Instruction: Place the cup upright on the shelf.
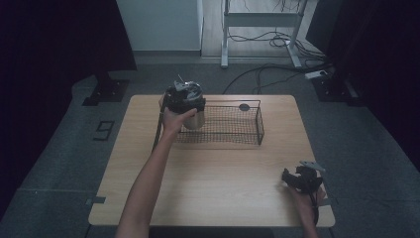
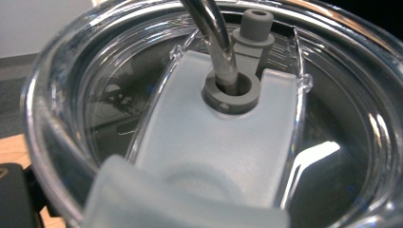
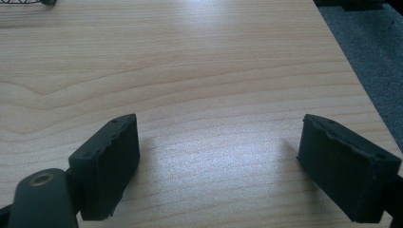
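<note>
The left claw (image 1: 190,106) sits at the left end of the wire basket (image 1: 250,130), pressed up against a steel tumbler (image 1: 194,119) with a clear lid (image 2: 204,142) and a metal straw (image 2: 214,38); whether its jaws grip it cannot be told. The right claw (image 3: 218,161) rests wide open and empty on the bench (image 3: 214,71), well apart from the tumbler.

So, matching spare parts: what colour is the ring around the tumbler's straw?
Grey ring around the metal straw; clearest in the left gripper view.
</note>
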`<act>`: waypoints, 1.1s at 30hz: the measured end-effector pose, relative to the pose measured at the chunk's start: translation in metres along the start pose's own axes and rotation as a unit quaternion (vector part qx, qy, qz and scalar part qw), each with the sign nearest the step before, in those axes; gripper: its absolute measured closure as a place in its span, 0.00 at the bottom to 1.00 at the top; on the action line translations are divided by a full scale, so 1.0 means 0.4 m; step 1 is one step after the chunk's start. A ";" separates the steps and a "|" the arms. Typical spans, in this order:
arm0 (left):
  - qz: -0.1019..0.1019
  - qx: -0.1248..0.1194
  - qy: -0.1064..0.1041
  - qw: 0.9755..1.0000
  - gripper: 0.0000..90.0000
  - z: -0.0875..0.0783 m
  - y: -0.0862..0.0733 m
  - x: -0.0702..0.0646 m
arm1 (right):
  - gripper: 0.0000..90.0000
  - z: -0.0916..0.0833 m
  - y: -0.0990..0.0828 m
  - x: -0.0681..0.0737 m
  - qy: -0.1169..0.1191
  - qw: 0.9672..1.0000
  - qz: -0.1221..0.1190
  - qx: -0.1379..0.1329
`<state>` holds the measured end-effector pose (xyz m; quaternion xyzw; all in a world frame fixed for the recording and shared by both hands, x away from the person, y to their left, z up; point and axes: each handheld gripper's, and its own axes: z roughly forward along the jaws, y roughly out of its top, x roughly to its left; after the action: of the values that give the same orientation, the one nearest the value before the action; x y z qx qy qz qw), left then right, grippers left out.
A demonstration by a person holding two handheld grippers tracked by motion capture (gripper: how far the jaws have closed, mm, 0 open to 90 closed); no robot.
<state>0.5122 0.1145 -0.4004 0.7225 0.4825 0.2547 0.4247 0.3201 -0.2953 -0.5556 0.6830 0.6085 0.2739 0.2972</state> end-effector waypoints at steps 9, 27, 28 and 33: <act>-0.007 0.030 -0.009 0.999 0.04 0.068 -0.046 0.000 | 0.15 0.000 0.000 0.001 -0.002 1.000 0.000 0.001; -0.016 0.053 0.010 0.998 0.04 0.110 -0.098 0.000 | 0.15 0.000 0.000 0.000 -0.005 1.000 0.004 0.001; -0.016 0.050 0.011 0.999 0.04 0.109 -0.101 -0.002 | 0.15 0.000 0.000 0.000 -0.005 1.000 0.004 0.000; -0.004 0.048 0.011 0.999 0.04 0.104 -0.112 -0.008 | 0.15 0.000 0.000 0.000 -0.005 1.000 0.004 0.001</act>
<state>0.5215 0.1041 -0.4600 0.7369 0.5018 0.2377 0.3855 0.3201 -0.2953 -0.5556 0.6866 0.6047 0.2713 0.2988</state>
